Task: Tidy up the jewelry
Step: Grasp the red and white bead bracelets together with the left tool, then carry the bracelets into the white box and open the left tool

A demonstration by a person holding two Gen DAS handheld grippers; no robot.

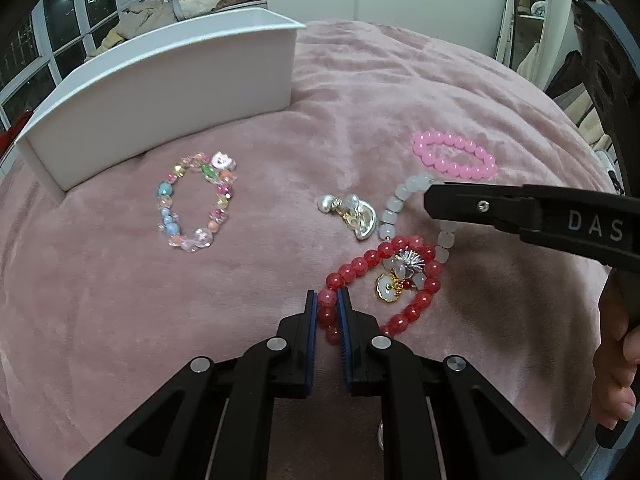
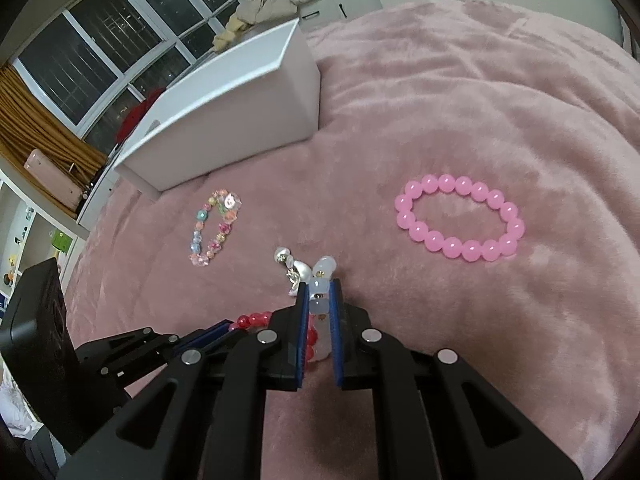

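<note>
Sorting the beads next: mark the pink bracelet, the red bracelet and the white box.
pink bracelet (image 2: 460,186), right wrist view, on a top bead.
red bracelet (image 1: 425,300), left wrist view, on a right-side bead.
white box (image 1: 160,104), left wrist view, on its front wall.

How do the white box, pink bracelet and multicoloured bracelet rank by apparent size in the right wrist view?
1. White box, clearly largest.
2. Pink bracelet.
3. Multicoloured bracelet, though it lies farther from the camera, so their true order is unsure.
</note>
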